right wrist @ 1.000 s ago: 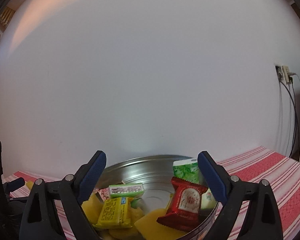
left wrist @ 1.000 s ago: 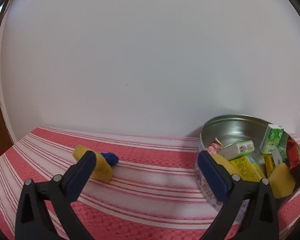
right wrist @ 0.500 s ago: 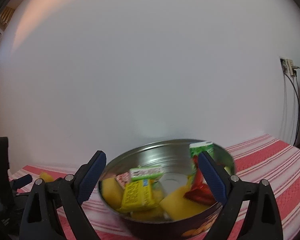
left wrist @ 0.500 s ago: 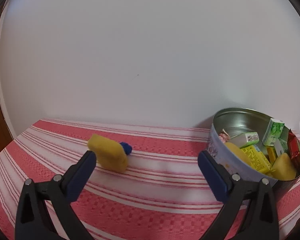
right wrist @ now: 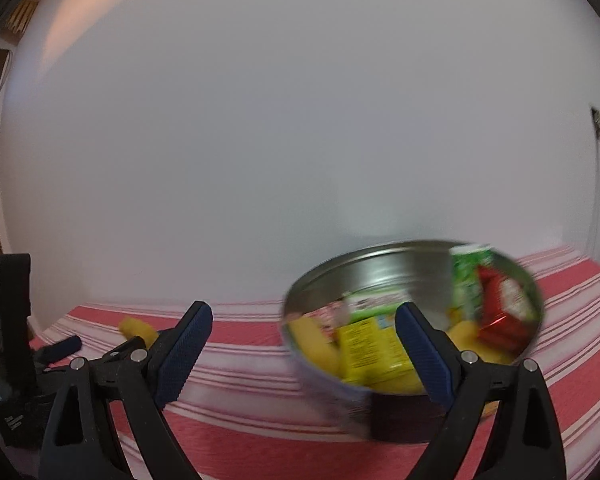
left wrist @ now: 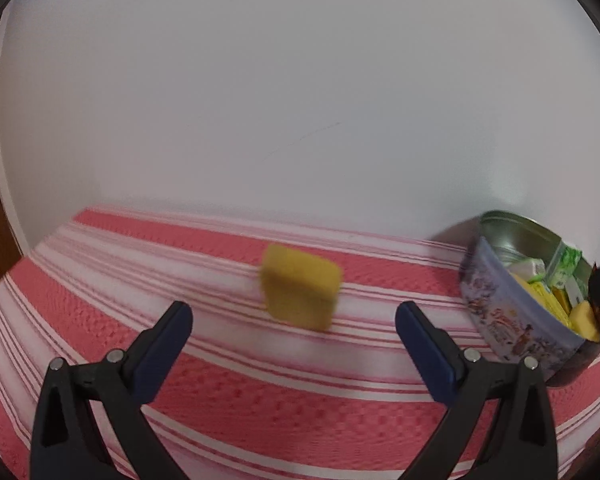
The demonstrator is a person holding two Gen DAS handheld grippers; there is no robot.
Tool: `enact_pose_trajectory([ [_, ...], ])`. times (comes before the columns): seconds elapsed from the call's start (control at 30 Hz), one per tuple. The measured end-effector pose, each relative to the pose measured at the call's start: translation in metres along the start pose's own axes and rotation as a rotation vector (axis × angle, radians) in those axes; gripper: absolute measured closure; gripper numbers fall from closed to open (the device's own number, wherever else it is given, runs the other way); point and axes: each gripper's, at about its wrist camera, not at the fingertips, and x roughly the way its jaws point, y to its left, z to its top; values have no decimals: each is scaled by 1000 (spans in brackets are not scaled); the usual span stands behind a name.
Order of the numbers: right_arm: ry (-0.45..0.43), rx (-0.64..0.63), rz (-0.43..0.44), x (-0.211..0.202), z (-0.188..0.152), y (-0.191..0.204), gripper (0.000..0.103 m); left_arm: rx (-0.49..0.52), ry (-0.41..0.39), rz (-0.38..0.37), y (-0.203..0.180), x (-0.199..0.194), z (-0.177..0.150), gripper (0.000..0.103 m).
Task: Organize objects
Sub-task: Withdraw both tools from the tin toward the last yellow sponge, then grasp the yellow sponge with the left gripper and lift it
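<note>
Left gripper point(left wrist: 294, 330) is spread wide w/ nothing between its jaws, low over the pink-striped cloth point(left wrist: 228, 404); plenty of bare cloth on both sides and up to the white wall point(left wrist: 300, 80). Yellow packet point(left wrist: 300, 291) lies on the cloth just ahead, roughly centred in the gap, apart from both fingers, blurred, so its long axis is hard to call; looks tilted down to the right. Tin point(left wrist: 512, 320) sits at far right, cut by the frame edge, well apart from the packet. Right gripper point(right wrist: 303, 344) is also spread wide, holding nothing; its right finger covers part of the tin's point(right wrist: 380, 268) front. Snack packs inside point(right wrist: 374, 350) are smeared, labels unreadable.
</note>
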Motion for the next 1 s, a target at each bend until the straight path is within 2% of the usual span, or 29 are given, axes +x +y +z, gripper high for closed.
enact_pose_trajectory([
  [0.17, 54, 33, 51, 22, -8, 22, 9, -67, 26, -10, 20, 9, 2, 0],
  [0.23, 67, 18, 73, 25, -9, 28, 8, -37, 21, -16, 16, 11, 3, 0],
  [0.43, 70, 32, 94, 20, -11, 25, 8, 143, 31, 6, -10, 28, 10, 0],
  [0.63, 118, 36, 96, 30, -12, 24, 8, 156, 102, 14, -9, 55, 16, 1],
  [0.7, 133, 31, 99, 33, -12, 26, 8, 145, 134, 11, -6, 63, 17, 6],
  [0.77, 143, 30, 100, 36, -12, 27, 8, 122, 177, -5, -1, 72, 17, 25],
  [0.8, 147, 30, 100, 38, -13, 27, 8, 98, 209, -35, 4, 78, 17, 27],
  [0.87, 158, 35, 98, 41, -13, 28, 8, 66, 212, -97, 11, 77, 16, 43],
  [0.9, 163, 39, 93, 45, -13, 28, 8, 57, 201, -105, 13, 74, 16, 47],
  [1.0, 179, 44, 88, 54, -13, 32, 9, 60, 191, -77, 18, 69, 14, 49],
])
